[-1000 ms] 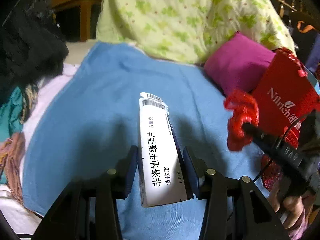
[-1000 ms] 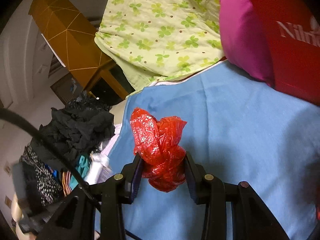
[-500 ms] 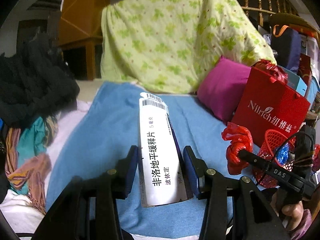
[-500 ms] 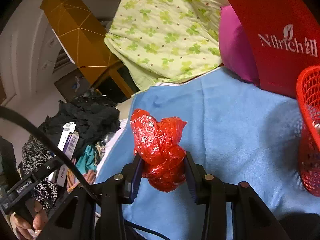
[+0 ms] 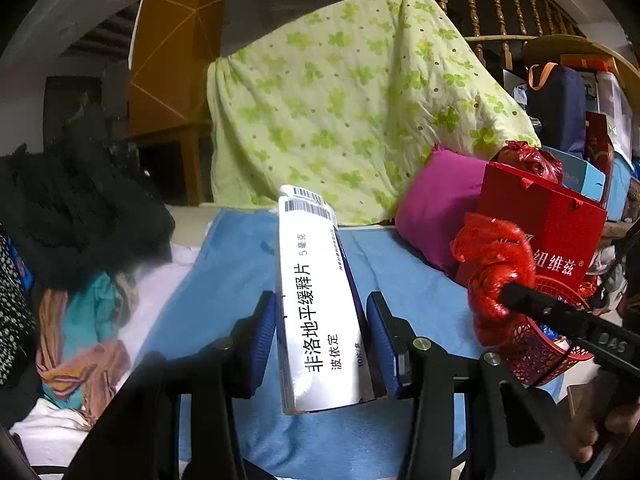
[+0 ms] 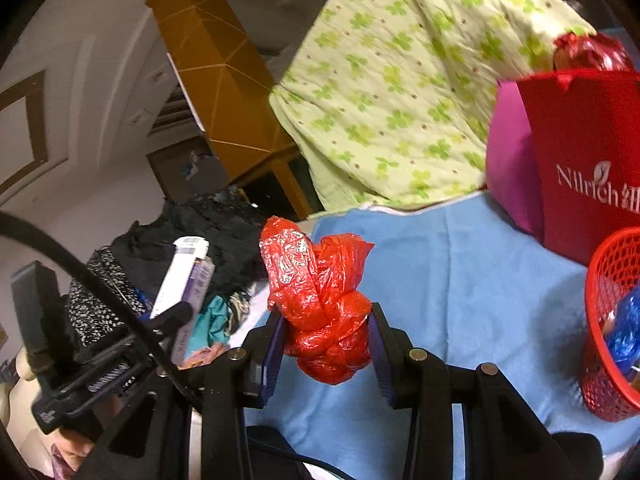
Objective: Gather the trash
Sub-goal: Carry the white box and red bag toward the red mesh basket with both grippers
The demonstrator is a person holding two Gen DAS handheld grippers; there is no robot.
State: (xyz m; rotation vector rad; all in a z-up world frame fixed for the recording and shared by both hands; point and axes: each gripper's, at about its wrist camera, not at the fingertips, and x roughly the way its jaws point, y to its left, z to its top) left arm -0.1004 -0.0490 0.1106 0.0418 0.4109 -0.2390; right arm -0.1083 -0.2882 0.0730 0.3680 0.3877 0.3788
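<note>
My left gripper [image 5: 322,336] is shut on a white medicine box [image 5: 316,304] with black Chinese print, held up above the blue blanket [image 5: 224,280]. My right gripper [image 6: 326,340] is shut on a knotted red plastic bag [image 6: 320,300]; the bag also shows in the left wrist view [image 5: 492,276], close beside a red mesh basket [image 5: 536,344]. The basket stands at the right edge of the right wrist view [image 6: 608,320] and holds blue wrappers. The box and left gripper show at the left of the right wrist view [image 6: 184,276].
A red paper bag [image 5: 548,224] and a magenta pillow [image 5: 436,204] stand behind the basket. A green flowered quilt [image 5: 344,108] hangs at the back. A pile of dark and coloured clothes [image 5: 72,248] lies to the left of the blanket.
Both grippers have pulled back and up from the blanket with their loads. The red basket has come into view, and the red plastic bag now sits beside it.
</note>
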